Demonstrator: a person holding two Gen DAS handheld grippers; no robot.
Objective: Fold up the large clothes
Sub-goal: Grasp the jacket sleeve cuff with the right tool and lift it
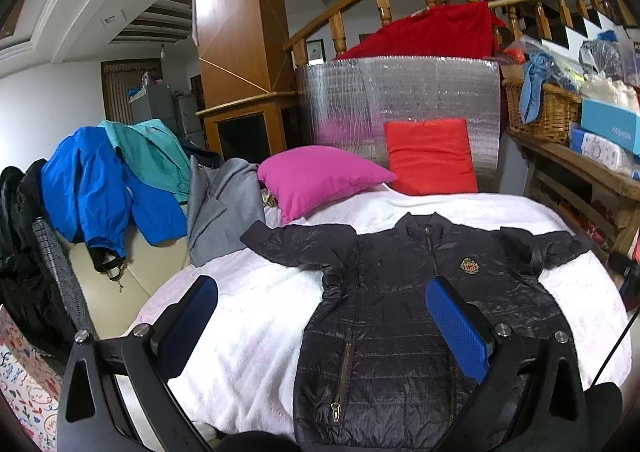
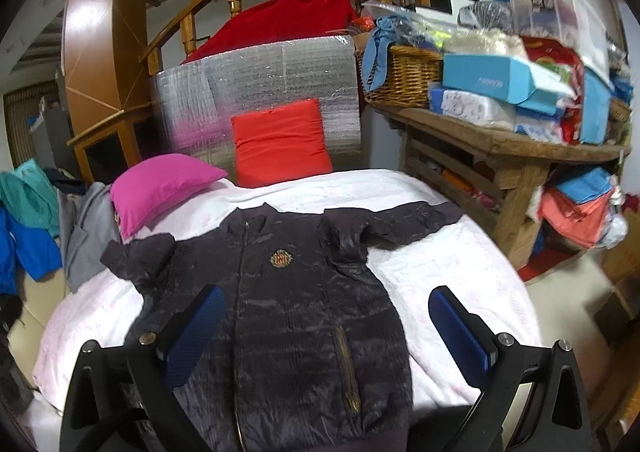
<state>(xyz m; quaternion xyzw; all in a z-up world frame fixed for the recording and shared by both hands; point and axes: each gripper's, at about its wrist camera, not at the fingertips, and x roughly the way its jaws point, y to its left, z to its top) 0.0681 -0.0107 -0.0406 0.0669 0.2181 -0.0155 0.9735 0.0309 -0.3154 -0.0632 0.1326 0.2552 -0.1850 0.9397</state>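
Far left, a heap of spare garments, a blue jacket [image 1: 86,188] uppermost, draped over a seat edge, well apart from the work. Left gripper [image 1: 322,328] hovers above the near hem side of the dark puffer jacket [image 1: 400,312], jaws spread wide, holding nothing. The jacket lies front up and zipped on the white blanket [image 1: 248,316], collar away, both sleeves spread outward, hem nearest. Magenta pillow [image 1: 320,176] and red cushion [image 1: 430,156] sit beyond the collar. Right gripper [image 2: 326,332] likewise gapes wide and empty over the lower body of the jacket. Wooden table [image 2: 500,144] piled with boxes at far right. Judgement: garment laid out flat, folding not yet begun; next move likely calls for pinching a sleeve cuff and bringing it across the chest.
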